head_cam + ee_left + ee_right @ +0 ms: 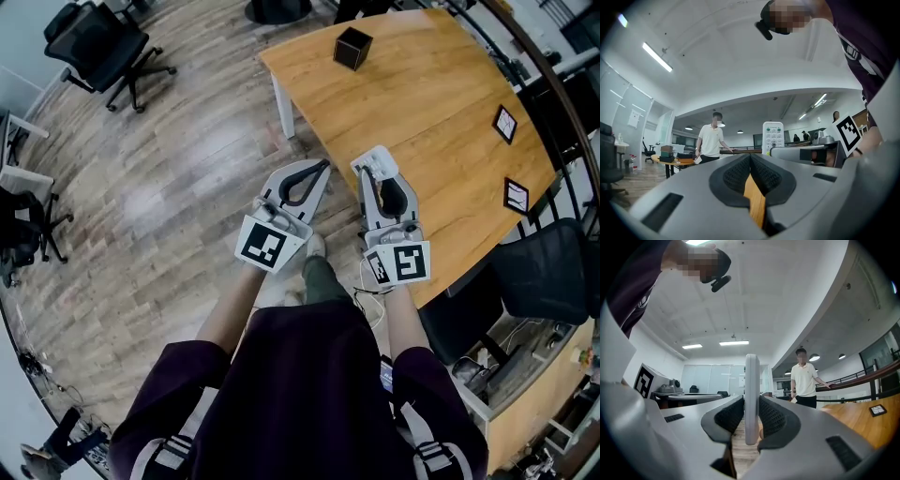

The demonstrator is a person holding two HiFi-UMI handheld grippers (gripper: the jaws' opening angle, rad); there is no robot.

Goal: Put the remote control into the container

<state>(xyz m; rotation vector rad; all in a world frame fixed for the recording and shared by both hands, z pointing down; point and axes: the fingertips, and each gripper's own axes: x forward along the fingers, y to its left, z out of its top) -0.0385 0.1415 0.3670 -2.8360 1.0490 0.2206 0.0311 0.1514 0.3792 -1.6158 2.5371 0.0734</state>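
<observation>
Carrying step: right claw (751, 420) pinches the remote (751, 380) edge-on, left claw (750, 173) is pressed together, empty; next, I judge, reach forward to the container (352, 47) well ahead of it on the tabletop (441, 122).

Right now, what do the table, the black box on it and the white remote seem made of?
Table: looks like wood or wood veneer, warm orange with visible grain and a satin sheen.
Black box: dark and matte; plastic or fabric, cannot tell.
Remote: probably moulded plastic, with a smooth off-white shell and rounded edges.
</observation>
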